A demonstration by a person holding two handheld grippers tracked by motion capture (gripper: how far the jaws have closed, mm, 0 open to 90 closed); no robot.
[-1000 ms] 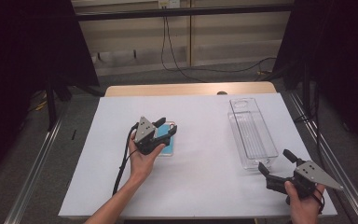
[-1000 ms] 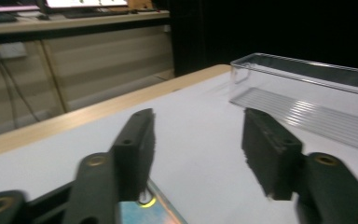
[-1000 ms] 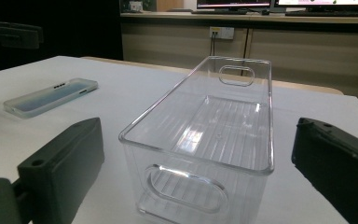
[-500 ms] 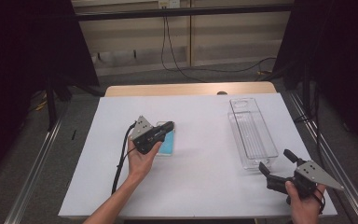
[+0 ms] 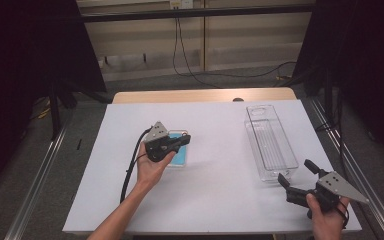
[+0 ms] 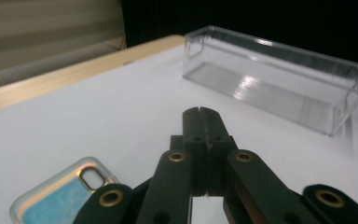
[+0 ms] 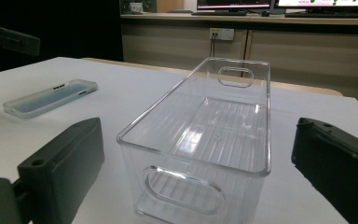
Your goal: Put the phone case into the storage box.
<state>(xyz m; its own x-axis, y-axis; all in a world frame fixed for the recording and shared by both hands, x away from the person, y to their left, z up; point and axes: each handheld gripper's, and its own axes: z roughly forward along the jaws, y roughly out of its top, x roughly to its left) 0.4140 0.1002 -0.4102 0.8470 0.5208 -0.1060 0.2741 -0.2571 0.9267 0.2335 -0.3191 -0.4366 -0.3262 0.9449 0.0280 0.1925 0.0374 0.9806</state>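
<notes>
The white counter (image 5: 215,200) is carrying a clear plastic bin (image 5: 270,142) and, well to the left of that bin, a phone case (image 7: 51,98) lying flat, its blue inside facing up. The bin is likely light, stiff and slick; its rim or the handle slot in its end wall would suit a grip. The phone case is probably light, thin and a little flexible, so taking it across its long edges would serve best. The left gripper (image 6: 200,113) is hovering just above the case, fingers pressed together on nothing. The right gripper (image 5: 296,177) is waiting beside the bin's near end, fingers spread.
</notes>
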